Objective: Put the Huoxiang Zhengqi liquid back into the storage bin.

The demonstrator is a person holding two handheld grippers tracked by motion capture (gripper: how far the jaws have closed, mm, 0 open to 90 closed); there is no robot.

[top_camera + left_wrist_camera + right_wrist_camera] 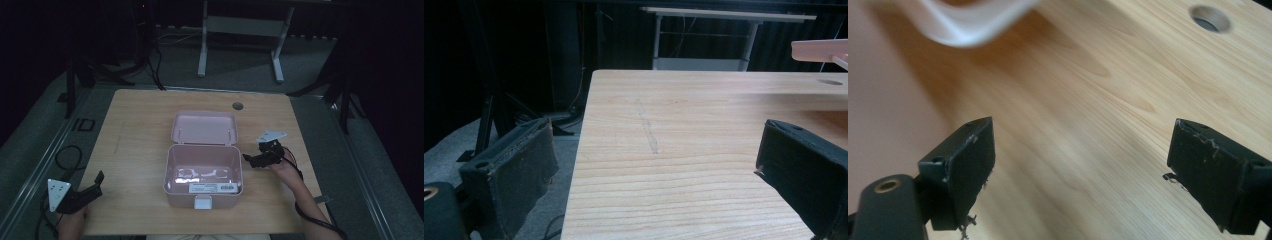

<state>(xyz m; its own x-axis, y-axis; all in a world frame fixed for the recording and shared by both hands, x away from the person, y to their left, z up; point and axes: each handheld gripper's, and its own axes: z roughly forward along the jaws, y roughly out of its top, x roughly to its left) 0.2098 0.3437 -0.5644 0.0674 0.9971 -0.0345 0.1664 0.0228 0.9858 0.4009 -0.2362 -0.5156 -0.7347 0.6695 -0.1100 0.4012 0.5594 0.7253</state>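
Open pink box between two empty claws

Left claw [98, 181] gapes wide, box [204, 176] well to its right; its own view catches a scratch [646, 126] on the bench [135, 140]. Right claw [248, 159], spread wide, empty, hovers just right of the box wall.

The left tool [654, 165] hangs over the near left corner of the tabletop [704, 110], its jaws standing wide apart with nothing between them. The left jaw overhangs the tabletop's left edge, above grey floor [454, 150]. A faint scuff [646, 127] runs along the wood ahead. A pink lid [819, 50] juts in at the tabletop's far right. A white frame [704, 37] stands beyond the far edge.
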